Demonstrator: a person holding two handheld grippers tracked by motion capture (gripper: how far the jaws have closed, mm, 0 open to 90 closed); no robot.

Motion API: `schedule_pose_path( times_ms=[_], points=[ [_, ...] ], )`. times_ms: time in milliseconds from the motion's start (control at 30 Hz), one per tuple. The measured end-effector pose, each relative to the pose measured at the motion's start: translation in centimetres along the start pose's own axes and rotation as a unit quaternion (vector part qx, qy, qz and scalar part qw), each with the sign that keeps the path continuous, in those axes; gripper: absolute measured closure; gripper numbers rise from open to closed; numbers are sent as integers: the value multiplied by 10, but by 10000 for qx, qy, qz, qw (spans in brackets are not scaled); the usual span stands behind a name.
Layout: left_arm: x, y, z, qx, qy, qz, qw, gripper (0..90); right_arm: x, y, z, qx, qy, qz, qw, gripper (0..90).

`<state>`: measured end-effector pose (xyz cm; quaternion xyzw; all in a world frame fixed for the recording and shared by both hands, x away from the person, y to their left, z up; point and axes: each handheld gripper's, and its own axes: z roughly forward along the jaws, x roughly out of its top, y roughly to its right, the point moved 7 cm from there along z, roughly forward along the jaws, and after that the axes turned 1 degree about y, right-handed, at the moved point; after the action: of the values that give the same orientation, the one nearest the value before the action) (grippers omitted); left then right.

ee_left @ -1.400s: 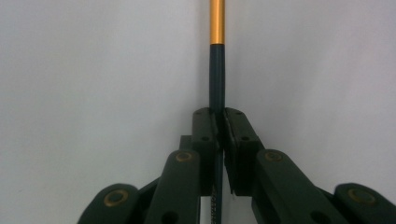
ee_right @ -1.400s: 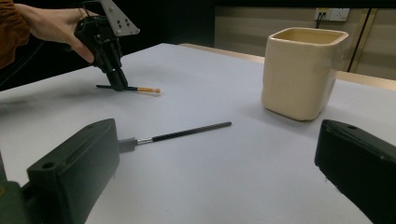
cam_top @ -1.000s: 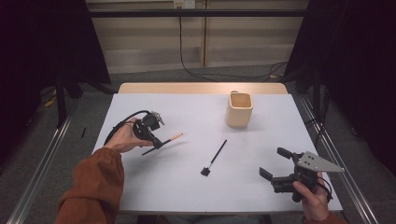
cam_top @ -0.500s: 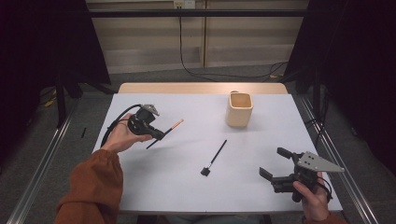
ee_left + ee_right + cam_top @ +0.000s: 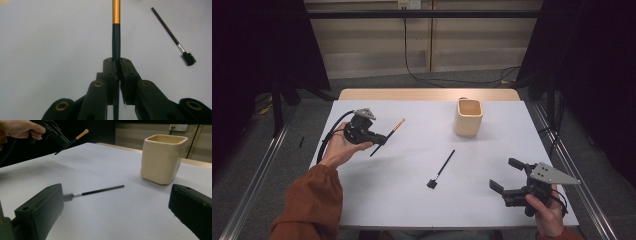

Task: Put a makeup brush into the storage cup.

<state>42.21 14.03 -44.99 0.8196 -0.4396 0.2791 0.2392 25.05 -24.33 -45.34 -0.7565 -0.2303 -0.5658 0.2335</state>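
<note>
— High view: we grip a gold-banded brush (image 5: 384, 137) in our left tongs (image 5: 374, 137), raised above the worktop (image 5: 412, 200).
— Left gripper view: clamped tight.
— Right gripper view: our right tongs (image 5: 112, 215) gape, flanking the black brush (image 5: 96, 191).

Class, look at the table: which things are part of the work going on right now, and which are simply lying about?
In the work:
- left claw, shut on the orange-tipped brush, lifted off the table
- cream cup, probably where the brush goes

Lying about for now:
- black brush, flat on the white table
- right claw, open and holding nothing
</note>
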Motion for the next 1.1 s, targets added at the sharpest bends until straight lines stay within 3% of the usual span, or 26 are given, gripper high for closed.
schedule_pose_path(
  times_ms=[200,267,433,467,700,833,967,1100],
  points=[
    [0,5,-4,-75,291,-112,9995,837,0,0,0,-8,-7,14,10000,0],
    [-1,4,-5,26,287,-118,9995,837,0,0,0,-3,-7,9,10000,0],
    [2,6,-11,38,626,-297,9976,837,0,0,0,-8,-7,29,10000,0],
    [2,5,-12,130,654,-309,9973,837,0,0,0,-9,-8,31,10000,0],
    [-2,6,-13,225,951,-368,9945,837,0,0,0,-1,-2,26,10000,0],
    [-1,10,-19,301,1324,-348,9901,837,0,0,0,0,-10,38,10000,0],
    [1,13,-24,328,1464,-287,9883,837,0,0,0,-15,1,31,10000,0],
    [2,19,-30,307,1735,-254,9840,837,1,0,-1,-21,15,38,10000,0]
  ],
)
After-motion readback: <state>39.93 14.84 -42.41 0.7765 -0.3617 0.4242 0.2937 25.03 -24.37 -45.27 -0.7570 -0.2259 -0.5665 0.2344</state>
